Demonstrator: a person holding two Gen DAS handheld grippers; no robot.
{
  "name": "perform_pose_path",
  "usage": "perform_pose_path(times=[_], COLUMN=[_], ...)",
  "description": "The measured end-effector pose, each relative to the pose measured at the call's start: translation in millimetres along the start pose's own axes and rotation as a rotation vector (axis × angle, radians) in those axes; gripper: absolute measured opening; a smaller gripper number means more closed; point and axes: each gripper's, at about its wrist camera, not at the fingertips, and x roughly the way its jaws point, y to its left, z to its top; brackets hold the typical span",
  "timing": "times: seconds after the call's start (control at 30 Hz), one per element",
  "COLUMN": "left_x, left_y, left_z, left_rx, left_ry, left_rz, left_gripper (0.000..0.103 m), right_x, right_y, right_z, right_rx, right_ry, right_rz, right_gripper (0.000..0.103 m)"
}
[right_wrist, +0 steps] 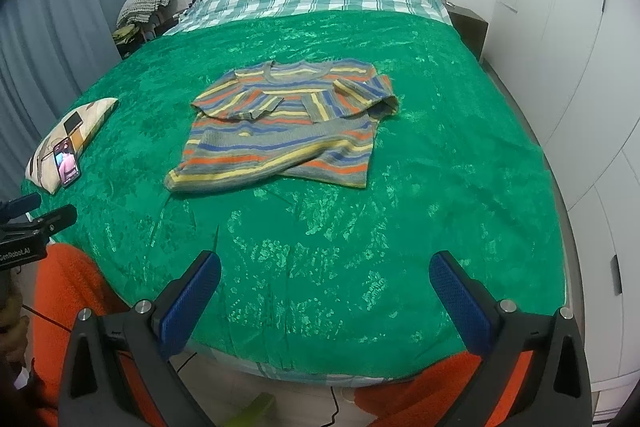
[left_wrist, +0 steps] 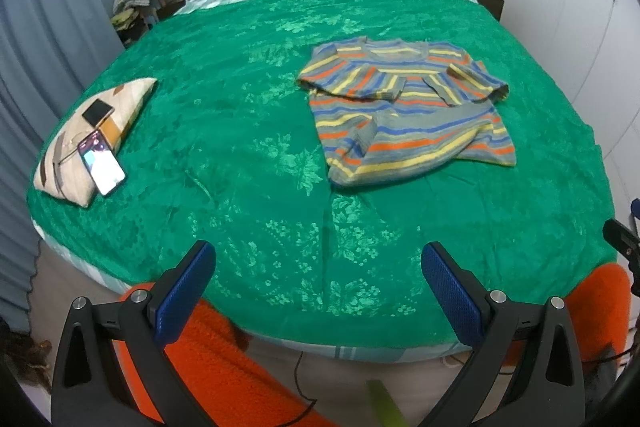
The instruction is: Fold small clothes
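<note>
While both grippers hang back over the near edge of the bed (left_wrist: 168, 131), the striped shirt (left_wrist: 408, 119) lies out on the green cover, up at about 1 o'clock from the left gripper (left_wrist: 318, 291) and at about 11 o'clock from the right gripper (right_wrist: 324, 301). The fingers of both are spread wide and hold nothing. The job looks partly done: both sleeves are turned in across the chest, and the bottom part looks bunched and rolled up a bit, not flat. I think the shirt needs one more fold from the bottom up, and some smoothing, before it is a neat small pile. A pillow (left_wrist: 76, 147) sits far off at 9 o'clock by the left side of the bed, with two phones (left_wrist: 102, 157) on it, one of them lit up. They are well apart from the shirt, so nothing stands in the way. The person's orange pants (right_wrist: 80, 291) show at the bottom, close to the bed. The cover has some wrinkles near the shirt.
</note>
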Motion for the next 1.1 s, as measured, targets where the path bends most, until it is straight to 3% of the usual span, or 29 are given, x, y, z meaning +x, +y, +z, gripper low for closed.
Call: perform_pose_path(times=[1.1], left_x=[8.7], left_y=[-5.2], left_z=[-5.1], left_rx=[0.026], left_ry=[0.033], left_rz=[-0.007], left_gripper=[0.103], right_x=[12.9], right_y=[5.3], right_z=[-7.2], right_rx=[-0.005], right_ry=[0.041], right_rz=[0.011], right_gripper=[0.103])
